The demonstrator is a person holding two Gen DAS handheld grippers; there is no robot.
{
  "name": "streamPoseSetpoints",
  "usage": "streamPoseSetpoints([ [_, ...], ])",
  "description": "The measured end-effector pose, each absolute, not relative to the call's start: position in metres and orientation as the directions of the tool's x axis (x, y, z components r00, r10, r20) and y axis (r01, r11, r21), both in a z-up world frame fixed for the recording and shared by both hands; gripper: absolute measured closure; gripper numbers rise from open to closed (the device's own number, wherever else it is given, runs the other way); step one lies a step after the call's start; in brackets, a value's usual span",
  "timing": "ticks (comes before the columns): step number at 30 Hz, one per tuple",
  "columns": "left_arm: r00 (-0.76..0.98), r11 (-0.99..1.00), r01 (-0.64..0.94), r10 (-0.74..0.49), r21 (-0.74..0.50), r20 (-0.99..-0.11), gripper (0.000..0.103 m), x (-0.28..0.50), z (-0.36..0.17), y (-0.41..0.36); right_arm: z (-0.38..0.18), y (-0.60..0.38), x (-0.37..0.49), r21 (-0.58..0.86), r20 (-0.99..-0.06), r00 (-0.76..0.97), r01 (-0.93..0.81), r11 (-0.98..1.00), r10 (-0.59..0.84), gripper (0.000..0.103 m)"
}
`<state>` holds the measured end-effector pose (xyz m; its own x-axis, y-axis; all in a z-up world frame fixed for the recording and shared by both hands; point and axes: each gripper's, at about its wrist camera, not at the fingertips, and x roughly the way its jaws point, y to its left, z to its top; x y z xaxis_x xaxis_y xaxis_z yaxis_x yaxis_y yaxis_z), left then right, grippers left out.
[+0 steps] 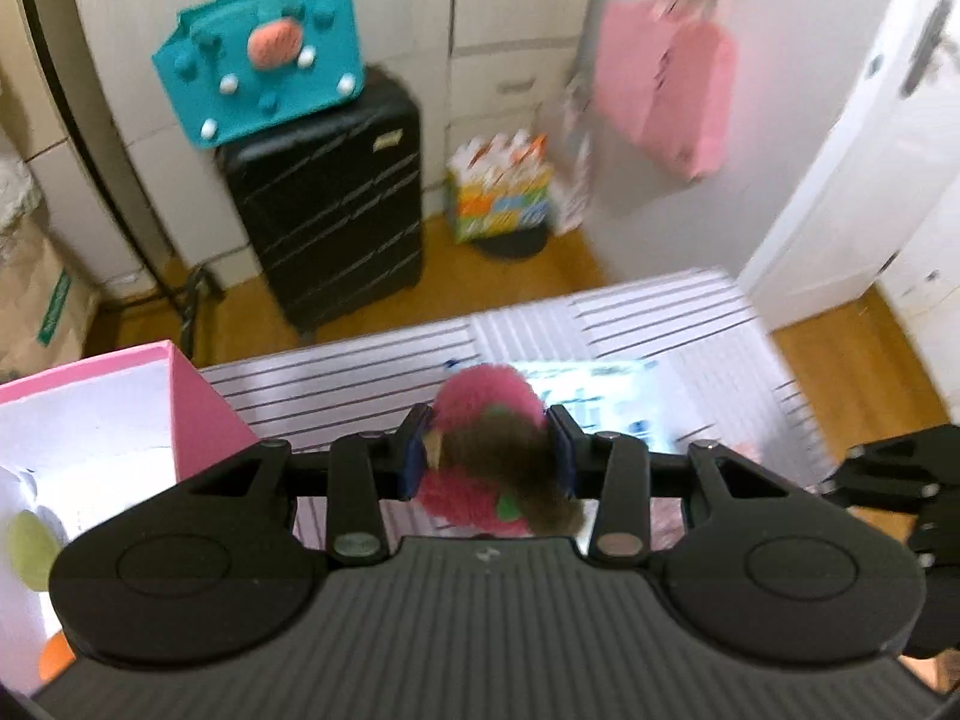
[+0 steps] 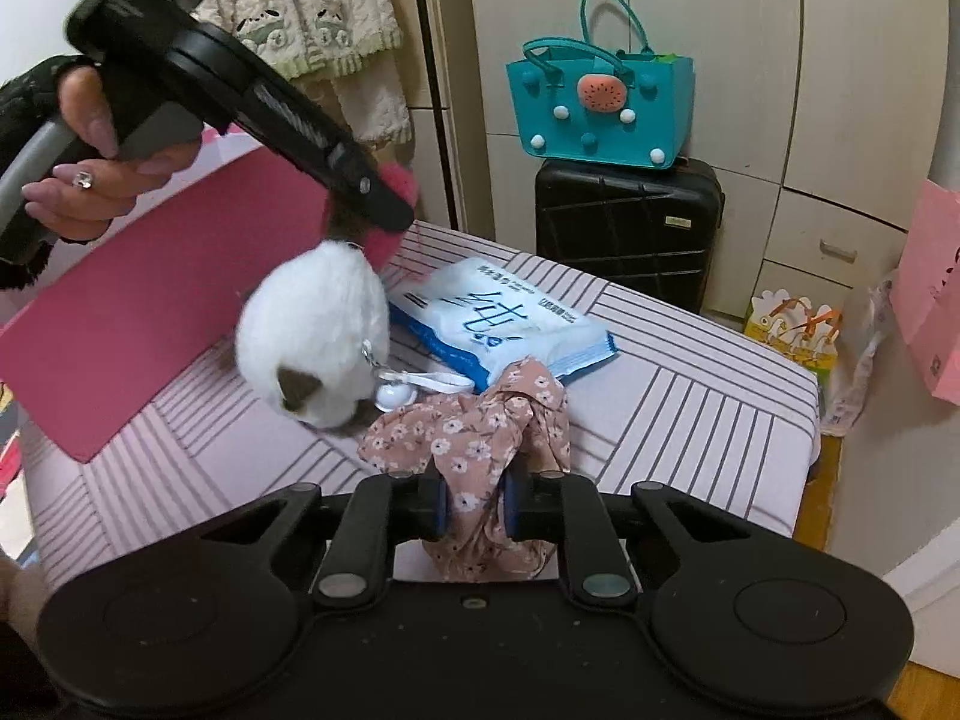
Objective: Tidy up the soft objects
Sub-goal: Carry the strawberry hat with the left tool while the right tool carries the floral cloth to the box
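My left gripper [image 1: 489,450] is shut on a fluffy pink plush toy [image 1: 480,402] with brown and green parts, held above the striped bed. In the right wrist view the same toy's white furry body [image 2: 312,330] hangs below the left gripper [image 2: 384,216], with a small white keyring charm [image 2: 393,396]. My right gripper [image 2: 474,507] is shut on a pink floral cloth [image 2: 480,438] that is bunched low over the bed. A blue-and-white tissue pack [image 2: 492,315] lies on the bed behind the cloth. A pink box [image 1: 90,420] with a white inside stands at the left.
The bed has a pink striped sheet [image 2: 690,420]. A black suitcase [image 2: 627,228] with a teal bag [image 2: 600,102] on top stands by the wardrobe. A colourful box [image 1: 498,192] sits on the floor, a pink bag [image 1: 666,90] hangs on the wall, and a white door [image 1: 870,138] is at the right.
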<state>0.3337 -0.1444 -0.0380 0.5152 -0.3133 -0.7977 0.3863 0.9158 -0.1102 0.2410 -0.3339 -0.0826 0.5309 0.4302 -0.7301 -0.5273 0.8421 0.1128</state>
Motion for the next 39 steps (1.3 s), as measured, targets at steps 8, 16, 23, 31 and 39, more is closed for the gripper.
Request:
streamPoseSetpoints([
  [8, 0.611, 0.889, 0.426, -0.421, -0.170, -0.671, 0.063, 0.288, -0.006, -0.124, -0.061, -0.330, 0.216, 0.114, -0.721, 0.542, -0.522, 0.845, 0.432, 0.084],
  [16, 0.572, 0.877, 0.467, -0.399, -0.115, -0.717, 0.064, 0.255, 0.015, -0.119, -0.032, -0.326, 0.197, 0.121, -0.728, 0.541, -0.502, 0.856, 0.421, 0.084],
  [23, 0.500, 0.848, 0.519, -0.404, -0.109, -0.766, 0.064, 0.204, 0.024, -0.106, 0.000, -0.316, 0.168, 0.158, -0.740, 0.498, -0.525, 0.837, 0.452, 0.084],
  [31, 0.477, 0.841, 0.524, -0.418, -0.131, -0.773, 0.064, 0.152, 0.037, -0.080, 0.024, -0.292, 0.136, 0.175, -0.746, 0.450, -0.580, 0.796, 0.492, 0.084],
  [39, 0.492, 0.858, 0.493, -0.410, -0.142, -0.768, 0.064, 0.123, 0.042, -0.044, 0.030, -0.268, 0.120, 0.150, -0.759, 0.437, -0.603, 0.784, 0.482, 0.083],
])
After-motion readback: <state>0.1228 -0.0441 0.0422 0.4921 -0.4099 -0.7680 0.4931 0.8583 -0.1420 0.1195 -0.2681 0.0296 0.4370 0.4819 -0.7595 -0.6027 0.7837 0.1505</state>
